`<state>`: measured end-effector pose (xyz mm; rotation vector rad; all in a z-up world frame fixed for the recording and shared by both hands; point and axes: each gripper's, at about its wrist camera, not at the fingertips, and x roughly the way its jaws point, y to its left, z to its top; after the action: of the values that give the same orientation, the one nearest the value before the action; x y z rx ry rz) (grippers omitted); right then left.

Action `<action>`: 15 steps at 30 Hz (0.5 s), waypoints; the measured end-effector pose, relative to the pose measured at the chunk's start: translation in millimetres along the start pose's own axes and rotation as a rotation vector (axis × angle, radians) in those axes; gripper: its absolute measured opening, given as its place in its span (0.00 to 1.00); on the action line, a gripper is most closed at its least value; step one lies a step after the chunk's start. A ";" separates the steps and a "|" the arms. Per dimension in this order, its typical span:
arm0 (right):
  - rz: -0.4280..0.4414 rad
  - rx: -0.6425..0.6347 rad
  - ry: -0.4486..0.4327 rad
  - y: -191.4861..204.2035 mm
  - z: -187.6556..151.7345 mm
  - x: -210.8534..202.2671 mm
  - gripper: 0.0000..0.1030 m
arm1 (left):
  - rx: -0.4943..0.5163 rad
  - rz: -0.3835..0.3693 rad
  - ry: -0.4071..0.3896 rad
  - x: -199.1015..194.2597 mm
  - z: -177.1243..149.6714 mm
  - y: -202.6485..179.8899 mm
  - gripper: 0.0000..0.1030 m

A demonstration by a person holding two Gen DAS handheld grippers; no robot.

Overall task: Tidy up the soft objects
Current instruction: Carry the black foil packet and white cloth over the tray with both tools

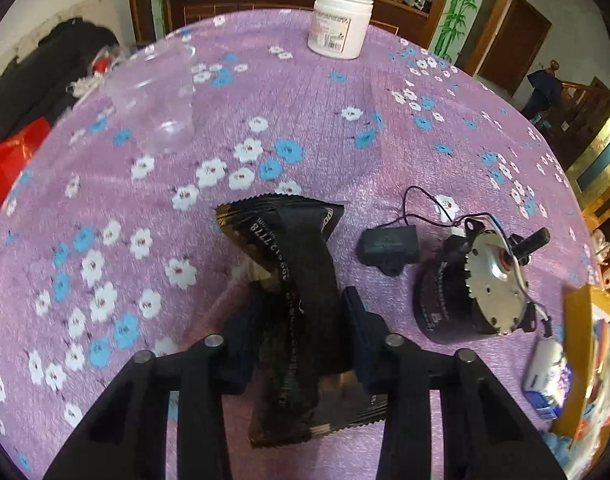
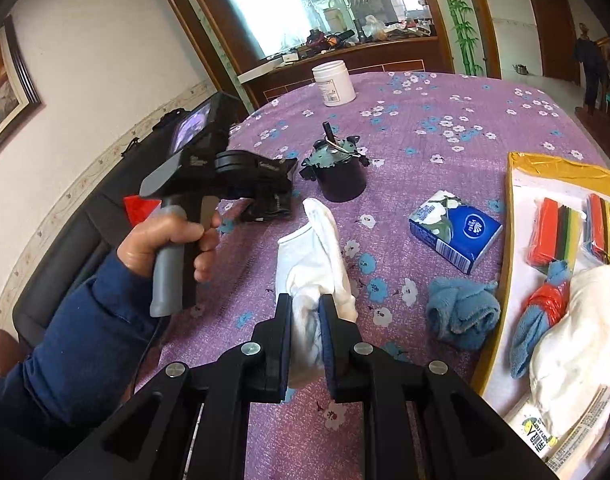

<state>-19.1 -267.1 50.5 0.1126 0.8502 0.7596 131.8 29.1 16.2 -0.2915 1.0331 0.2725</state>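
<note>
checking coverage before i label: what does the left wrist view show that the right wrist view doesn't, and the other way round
Only the left wrist view: the clear plastic cup, a small black capacitor, and the left gripper closed on a black foil packet.

Only the right wrist view: the right gripper shut on a white sock, and a blue cloth.

Both: white jar, motor, tissue pack, cardboard tray.
</note>
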 end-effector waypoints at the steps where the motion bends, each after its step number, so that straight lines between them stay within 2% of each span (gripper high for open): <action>1: 0.001 0.004 -0.003 -0.7 -0.3 -0.5 0.15 | 0.003 -0.007 -0.012 -4.4 -1.7 1.2 0.24; 3: 0.003 0.013 -0.009 -1.5 -0.8 -1.9 0.15 | 0.027 -0.001 -0.030 -15.9 -7.7 1.2 0.22; 6: 0.003 0.021 -0.012 -1.7 -2.3 -1.3 0.15 | 0.046 -0.033 -0.059 -37.0 -24.2 6.1 0.22; 11: 0.006 0.035 0.001 -2.6 -4.7 5.1 0.15 | 0.072 -0.117 -0.088 -74.3 -66.3 14.0 0.22; 15: 0.006 0.045 0.009 -0.8 -7.8 8.5 0.15 | 0.137 -0.143 -0.123 -96.3 -96.3 2.8 0.22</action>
<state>-20.6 -263.7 39.5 0.1518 0.8757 0.7468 7.1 -11.3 53.5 -0.2212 0.9002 0.0890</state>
